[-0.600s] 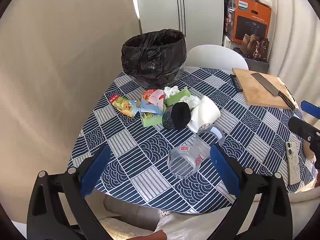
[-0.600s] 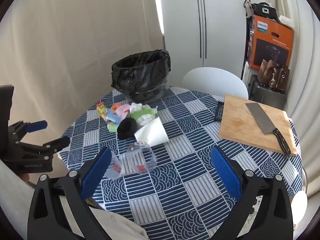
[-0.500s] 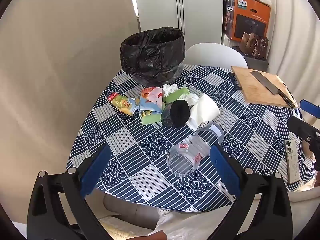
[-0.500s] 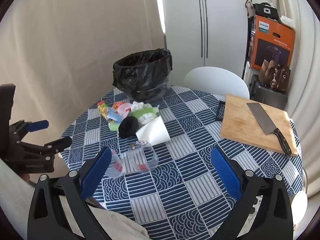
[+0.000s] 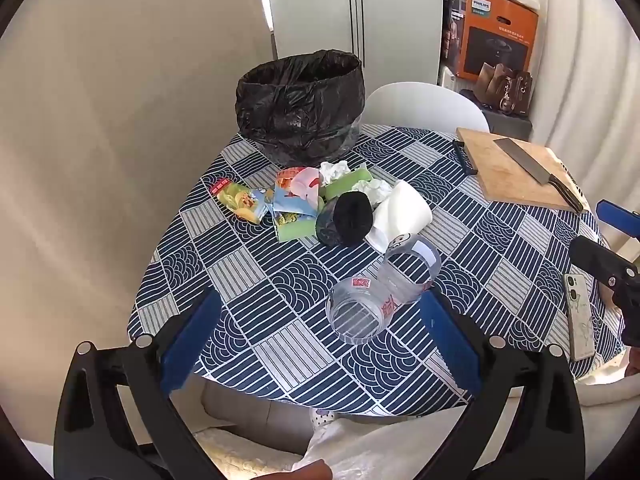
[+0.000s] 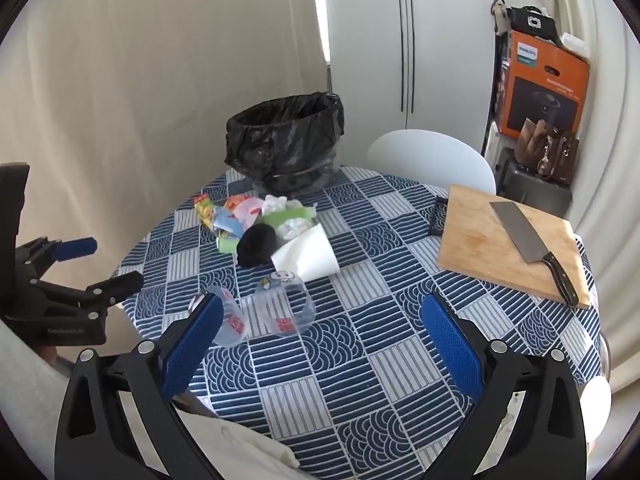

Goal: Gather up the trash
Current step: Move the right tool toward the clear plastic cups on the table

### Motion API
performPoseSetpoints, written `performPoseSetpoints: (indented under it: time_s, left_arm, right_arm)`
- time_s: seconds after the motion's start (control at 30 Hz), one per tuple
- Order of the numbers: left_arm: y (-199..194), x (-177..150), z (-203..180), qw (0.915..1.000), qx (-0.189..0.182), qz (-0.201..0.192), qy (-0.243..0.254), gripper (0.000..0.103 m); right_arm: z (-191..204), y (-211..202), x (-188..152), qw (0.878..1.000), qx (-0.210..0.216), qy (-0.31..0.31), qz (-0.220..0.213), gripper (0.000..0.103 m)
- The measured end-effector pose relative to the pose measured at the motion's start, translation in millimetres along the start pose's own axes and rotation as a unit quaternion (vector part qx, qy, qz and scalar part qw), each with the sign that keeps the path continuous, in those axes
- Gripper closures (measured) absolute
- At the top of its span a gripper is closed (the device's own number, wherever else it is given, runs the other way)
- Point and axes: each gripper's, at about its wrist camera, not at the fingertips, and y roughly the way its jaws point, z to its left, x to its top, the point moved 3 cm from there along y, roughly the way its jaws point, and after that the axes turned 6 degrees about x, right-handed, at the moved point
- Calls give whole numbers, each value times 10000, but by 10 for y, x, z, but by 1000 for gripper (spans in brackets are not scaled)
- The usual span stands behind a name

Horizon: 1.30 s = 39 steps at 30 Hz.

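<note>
Trash pile (image 5: 324,204) sits twd the far-left part of the table (image 5: 248,280), just in front of the black-bagged bin (image 5: 300,108): snack wrappers (image 5: 240,200), green pieces, crumpled tissues (image 5: 334,170), a black round lump (image 5: 350,218), a white paper cup (image 5: 404,212) on its side. Nearer the front edge lie two clear plastic cups (image 5: 380,296), also on their sides, nested end to end; long axis runs diagonal, open mouth twd the near-left edge. Paper cup's mouth faces right-front.

Room: wide bare cloth btwn cups and cutting board (image 6: 508,240) w/ cleaver (image 6: 528,240) at the right edge; phone (image 5: 580,316) at the near-right edge.

Left gripper (image 5: 320,336) jaws wide apart, nothing btwn pads, above the front edge w/ clear cups just ahead. Right gripper (image 6: 320,344) likewise spread, empty, over bare cloth.
</note>
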Motion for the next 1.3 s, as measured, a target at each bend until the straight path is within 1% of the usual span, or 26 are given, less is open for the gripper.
performPoseSetpoints:
  time_s: [0.23, 0.6, 1.3]
  left_arm:
    - [-4, -25, -26, 10000, 0, 22, 0, 6]
    - [-13, -33, -56, 10000, 40, 0, -21, 6]
    - [10, -93, -20, 9998, -22, 157, -103, 6]
  right_arm:
    - [-6, 9, -12, 10000, -1, -12, 64, 8]
    - [-20, 29, -23, 10000, 61, -47, 44, 8]
    - [4, 41, -67, 9999, 60, -25, 121, 8]
